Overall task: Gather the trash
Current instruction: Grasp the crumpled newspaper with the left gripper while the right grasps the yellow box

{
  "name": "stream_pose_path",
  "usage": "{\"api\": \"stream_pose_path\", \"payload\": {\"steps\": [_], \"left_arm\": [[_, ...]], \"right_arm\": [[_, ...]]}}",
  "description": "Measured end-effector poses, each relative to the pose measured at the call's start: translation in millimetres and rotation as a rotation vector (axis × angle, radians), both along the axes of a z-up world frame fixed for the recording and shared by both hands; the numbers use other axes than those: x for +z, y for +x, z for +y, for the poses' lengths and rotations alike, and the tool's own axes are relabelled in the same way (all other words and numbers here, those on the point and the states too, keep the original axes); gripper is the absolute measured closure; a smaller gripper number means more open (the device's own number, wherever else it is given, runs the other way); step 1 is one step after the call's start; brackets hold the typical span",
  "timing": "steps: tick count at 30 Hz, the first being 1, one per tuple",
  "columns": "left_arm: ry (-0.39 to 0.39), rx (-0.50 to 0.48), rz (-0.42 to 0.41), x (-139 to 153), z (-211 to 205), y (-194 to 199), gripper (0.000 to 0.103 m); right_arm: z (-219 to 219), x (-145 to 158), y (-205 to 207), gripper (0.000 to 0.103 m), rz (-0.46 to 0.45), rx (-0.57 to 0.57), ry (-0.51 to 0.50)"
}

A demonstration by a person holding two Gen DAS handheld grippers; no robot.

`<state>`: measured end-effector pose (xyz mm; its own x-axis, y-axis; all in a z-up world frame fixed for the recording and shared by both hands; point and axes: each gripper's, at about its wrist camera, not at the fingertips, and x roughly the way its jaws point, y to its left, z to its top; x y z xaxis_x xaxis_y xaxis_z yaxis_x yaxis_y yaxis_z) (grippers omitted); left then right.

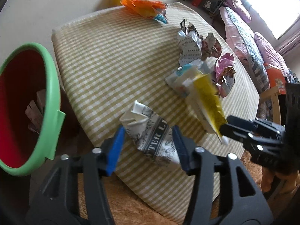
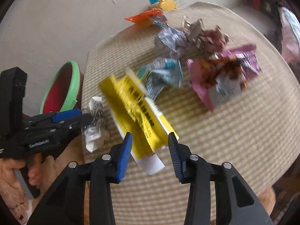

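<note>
A crushed white paper cup with grey print (image 1: 151,133) lies near the table's front edge, between the blue pads of my left gripper (image 1: 149,144); the jaws stand open around it. It also shows in the right wrist view (image 2: 95,120). My right gripper (image 2: 150,148) is open around the near end of a yellow carton (image 2: 138,116), blurred by motion. In the left wrist view the right gripper (image 1: 241,129) is at the yellow carton's (image 1: 208,97) lower end. A red bin with a green rim (image 1: 50,86) stands left of the table.
On the checked tablecloth (image 1: 112,56) lie an orange wrapper (image 1: 144,7), crumpled printed paper (image 1: 189,45), a blue-white packet (image 1: 180,78) and a pink foil bag (image 1: 225,71). A bed (image 1: 253,46) stands at the right. Brown carpet (image 1: 127,206) lies below the table.
</note>
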<state>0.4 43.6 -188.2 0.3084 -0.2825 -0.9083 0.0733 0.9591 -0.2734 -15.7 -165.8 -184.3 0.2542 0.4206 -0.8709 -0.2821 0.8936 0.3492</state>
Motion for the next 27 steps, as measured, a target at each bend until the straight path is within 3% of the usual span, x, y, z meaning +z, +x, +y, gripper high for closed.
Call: {"api": "stream_pose_path", "payload": {"steps": [6,9,12,21,22,24,26,27], "left_arm": [[0.027,-0.019,0.003,-15.2,-12.3,4.7,0.049],[0.039,-0.025,0.006,-18.5,-14.5,5.9,0.049],[0.040,-0.026,0.000,-18.9,-13.7,5.4,0.050],[0.014,0.009,-0.013,-14.0,-1.8,3.4,0.061],[0.018,0.019,-0.020,-12.1,0.9,3.0,0.062],[0.034,0.034,-0.035,-7.4,5.3,2.4,0.086],[0.044,0.045,-0.053,-3.3,8.1,2.6,0.086],[0.052,0.049,-0.065,-0.7,9.0,2.5,0.086]], "right_arm": [[-20.7,9.6,-11.1,0.062,-0.007,-0.064,0.066],[-24.3,17.0,-6.5,0.052,-0.027,-0.083,0.076],[-22.1,19.7,4.4,0.048,-0.037,-0.091,0.088],[13.1,-5.1,24.7,0.044,0.023,-0.036,0.076],[16.1,-10.2,23.1,0.045,0.036,-0.032,0.083],[18.1,-14.4,21.6,0.053,0.054,-0.033,0.125],[18.3,-14.3,19.3,0.066,0.061,-0.037,0.156],[18.3,-12.3,18.4,0.066,0.056,-0.038,0.154]]}}
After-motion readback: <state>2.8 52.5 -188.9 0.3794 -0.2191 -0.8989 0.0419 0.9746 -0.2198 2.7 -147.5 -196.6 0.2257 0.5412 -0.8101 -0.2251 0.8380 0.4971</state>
